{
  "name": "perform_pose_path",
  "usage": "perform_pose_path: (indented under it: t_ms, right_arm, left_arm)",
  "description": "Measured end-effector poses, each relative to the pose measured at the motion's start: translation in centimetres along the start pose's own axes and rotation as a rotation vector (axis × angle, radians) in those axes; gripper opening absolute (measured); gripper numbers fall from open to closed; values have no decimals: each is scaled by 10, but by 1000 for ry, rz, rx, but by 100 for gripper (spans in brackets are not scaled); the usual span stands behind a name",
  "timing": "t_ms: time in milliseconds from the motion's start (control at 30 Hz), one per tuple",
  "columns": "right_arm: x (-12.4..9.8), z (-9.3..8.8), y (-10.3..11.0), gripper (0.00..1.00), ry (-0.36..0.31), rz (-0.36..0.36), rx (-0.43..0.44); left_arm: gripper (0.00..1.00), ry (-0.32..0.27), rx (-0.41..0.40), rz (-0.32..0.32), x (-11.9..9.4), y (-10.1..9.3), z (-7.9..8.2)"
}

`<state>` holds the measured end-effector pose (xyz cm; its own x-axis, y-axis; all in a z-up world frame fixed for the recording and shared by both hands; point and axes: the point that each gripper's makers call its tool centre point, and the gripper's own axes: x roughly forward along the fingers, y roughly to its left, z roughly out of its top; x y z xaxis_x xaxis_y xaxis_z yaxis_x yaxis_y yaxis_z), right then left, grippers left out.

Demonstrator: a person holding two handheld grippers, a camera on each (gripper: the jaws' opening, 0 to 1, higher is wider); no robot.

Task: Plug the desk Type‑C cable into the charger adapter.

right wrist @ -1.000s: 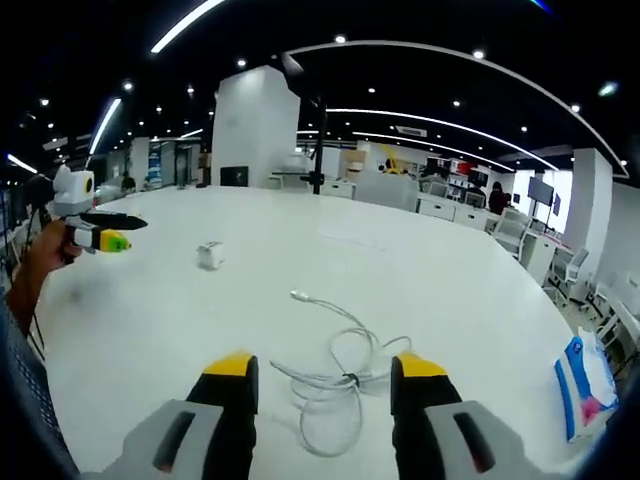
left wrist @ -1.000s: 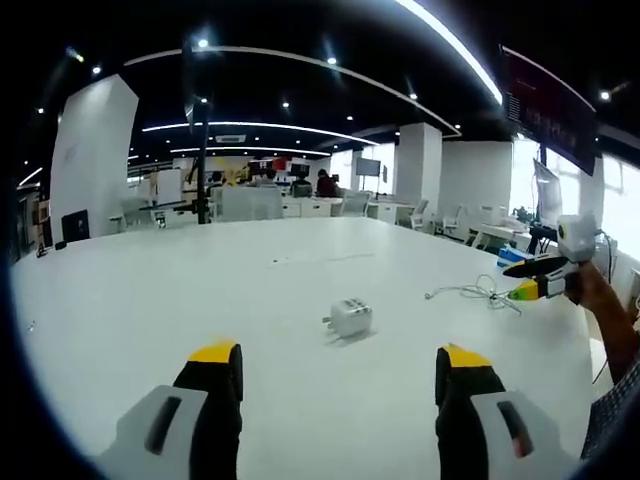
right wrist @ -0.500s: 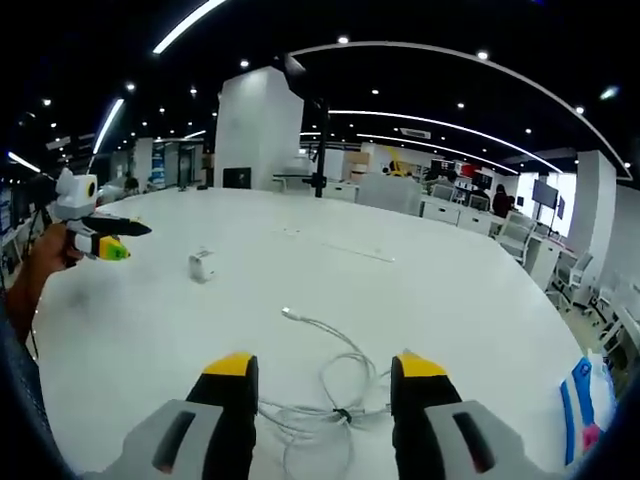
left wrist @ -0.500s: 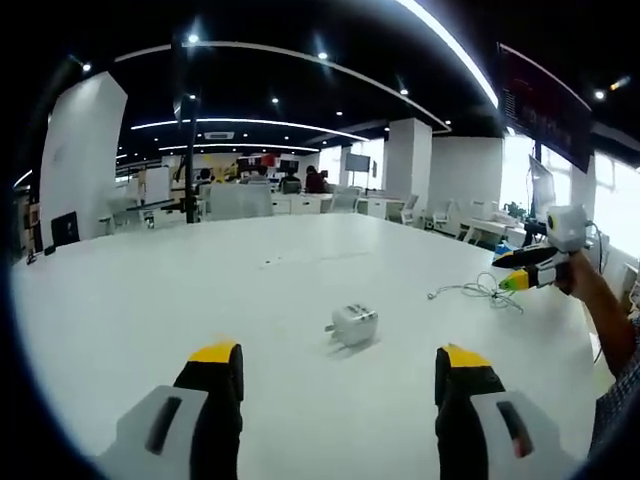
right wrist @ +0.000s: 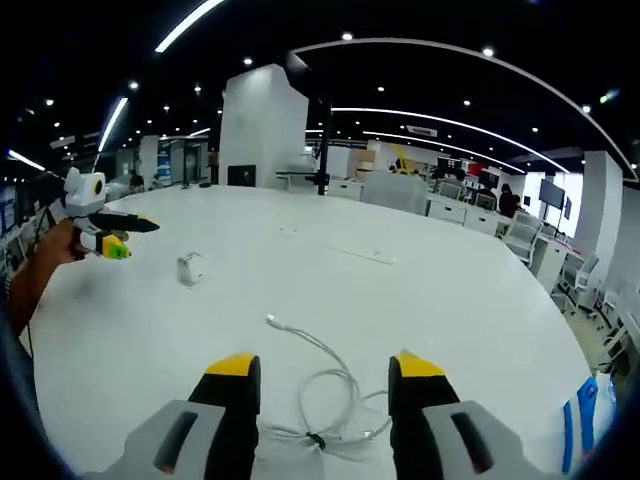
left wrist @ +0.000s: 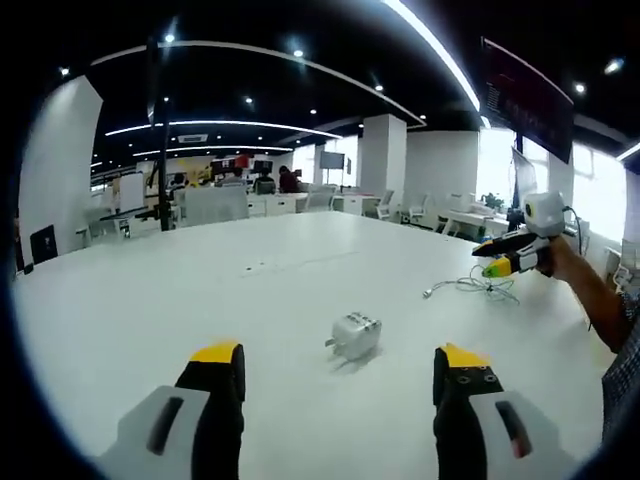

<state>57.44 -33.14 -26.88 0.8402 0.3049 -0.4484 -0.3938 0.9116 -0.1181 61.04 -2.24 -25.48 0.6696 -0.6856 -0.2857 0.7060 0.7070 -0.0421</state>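
Observation:
A small white charger adapter (left wrist: pixel 354 335) lies on the white desk (left wrist: pixel 150 300), just beyond and between the jaws of my left gripper (left wrist: pixel 337 372), which is open and holds nothing. In the right gripper view the adapter (right wrist: pixel 189 268) is small at the far left. The white Type-C cable (right wrist: pixel 322 385) lies loosely coiled on the desk, its plug end (right wrist: pixel 271 321) pointing away. My right gripper (right wrist: pixel 320 379) is open over the coil, holding nothing. The right gripper (left wrist: pixel 508 253) appears at the right of the left gripper view, the left gripper (right wrist: pixel 105 234) at the left of the right gripper view.
A blue and white packet (right wrist: pixel 590 405) lies near the desk's right edge. A long thin strip (right wrist: pixel 360 254) rests farther out on the desk. Pillars, desks and seated people fill the office behind. A person's forearm (left wrist: pixel 590 300) reaches in from the right.
Both cameras have moved forward: the adapter sits closer to my left jaws, and the cable coil has slid down between my right jaws. Both grippers stay open.

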Motion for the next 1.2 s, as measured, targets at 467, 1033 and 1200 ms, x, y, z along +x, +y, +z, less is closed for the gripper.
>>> perform_pose_path:
  t_ms: [467, 1033, 1200]
  right_arm:
    - [20, 11, -6, 53, 21, 36, -66]
    - [41, 4, 5, 52, 33, 168, -102]
    - [44, 4, 18, 51, 16, 283, -78]
  left_arm:
    - [76, 32, 3, -170, 33, -11, -7]
    - [71, 53, 40, -321, 65, -21, -16]
    - [68, 51, 76, -369, 70, -22, -13]
